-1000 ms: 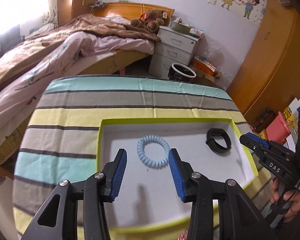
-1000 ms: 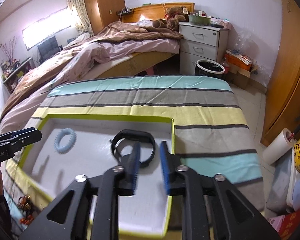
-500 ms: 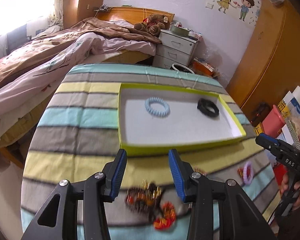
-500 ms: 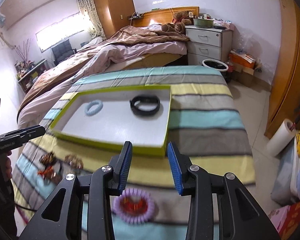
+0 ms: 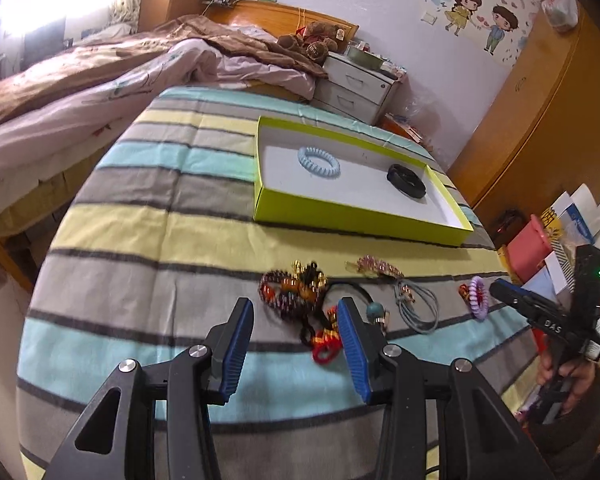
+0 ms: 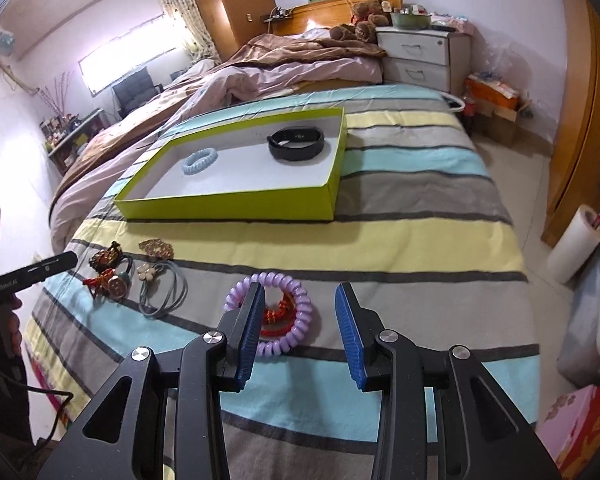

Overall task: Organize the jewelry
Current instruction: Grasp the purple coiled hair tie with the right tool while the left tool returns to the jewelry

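A lime-green tray [image 5: 340,216] [image 6: 228,202] on the striped cloth holds a light blue coil hair tie [image 5: 319,161] [image 6: 199,161] and a black band [image 5: 406,180] [image 6: 297,144]. In front of it lies loose jewelry: a beaded bracelet pile [image 5: 296,292] [image 6: 106,268], a grey cord [image 5: 418,304] [image 6: 164,288] and a purple coil tie [image 5: 478,298] [image 6: 278,312] around a red piece. My left gripper [image 5: 294,344] is open and empty above the bead pile. My right gripper [image 6: 300,332] is open and empty over the purple tie.
The striped table [image 6: 420,200] stands beside an unmade bed [image 5: 80,92]. A white nightstand [image 6: 420,60] and wooden wardrobe [image 5: 540,120] are behind. A paper roll [image 6: 576,244] and boxes [image 5: 528,252] stand at the right.
Both grippers have pulled back from the tray toward the near edge, bringing the loose jewelry into view. The right gripper opened wider. The blue tie and black band stay in the tray.
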The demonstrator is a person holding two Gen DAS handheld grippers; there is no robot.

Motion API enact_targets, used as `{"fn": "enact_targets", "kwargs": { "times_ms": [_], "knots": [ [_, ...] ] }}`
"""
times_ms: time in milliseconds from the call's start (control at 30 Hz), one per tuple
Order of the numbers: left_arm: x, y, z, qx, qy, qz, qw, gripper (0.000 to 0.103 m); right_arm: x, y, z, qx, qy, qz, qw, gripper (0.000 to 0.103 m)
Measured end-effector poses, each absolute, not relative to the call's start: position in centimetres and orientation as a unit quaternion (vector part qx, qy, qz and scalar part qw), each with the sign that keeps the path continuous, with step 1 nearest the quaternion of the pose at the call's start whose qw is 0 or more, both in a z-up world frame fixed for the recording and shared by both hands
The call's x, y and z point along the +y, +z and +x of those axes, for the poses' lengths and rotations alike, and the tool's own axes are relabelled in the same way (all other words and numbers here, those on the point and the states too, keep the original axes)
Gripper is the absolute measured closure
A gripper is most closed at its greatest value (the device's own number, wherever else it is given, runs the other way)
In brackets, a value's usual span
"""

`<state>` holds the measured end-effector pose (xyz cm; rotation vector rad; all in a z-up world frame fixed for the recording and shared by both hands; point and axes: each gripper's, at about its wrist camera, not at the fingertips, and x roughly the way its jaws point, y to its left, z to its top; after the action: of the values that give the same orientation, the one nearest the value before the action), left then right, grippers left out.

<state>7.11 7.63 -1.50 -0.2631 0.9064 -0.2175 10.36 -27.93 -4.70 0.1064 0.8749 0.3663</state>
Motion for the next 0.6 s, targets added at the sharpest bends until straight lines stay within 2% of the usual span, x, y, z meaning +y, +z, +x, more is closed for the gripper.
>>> {"fn": "enact_targets", "kwargs": {
  "times_ms": [267, 300, 367, 533, 600],
  "knots": [
    [8.0, -2.4, 5.9, 0.450, -0.098, -0.124, 0.879, 0.060, -28.1, -5.9, 10.2, 0.433, 0.179, 0.063, 0.881, 0.066],
    [8.0, -2.5, 5.8, 0.450, -0.095, -0.124, 0.879, 0.060, -28.1, -5.9, 10.2, 0.434, 0.182, 0.063, 0.880, 0.069],
    [8.1, -2.5, 5.7, 0.451, -0.095, -0.124, 0.879, 0.060, -28.1, -5.9, 10.1, 0.432, 0.186, 0.063, 0.880, 0.082],
    [8.2, -2.5, 5.6, 0.452, -0.088, -0.126, 0.879, 0.060, -28.1, -5.8, 10.0, 0.430, 0.183, 0.061, 0.882, 0.092],
    [8.2, -2.5, 5.6, 0.452, -0.086, -0.126, 0.879, 0.060, -28.3, -5.7, 9.8, 0.428, 0.182, 0.065, 0.883, 0.100]
  ]
}}
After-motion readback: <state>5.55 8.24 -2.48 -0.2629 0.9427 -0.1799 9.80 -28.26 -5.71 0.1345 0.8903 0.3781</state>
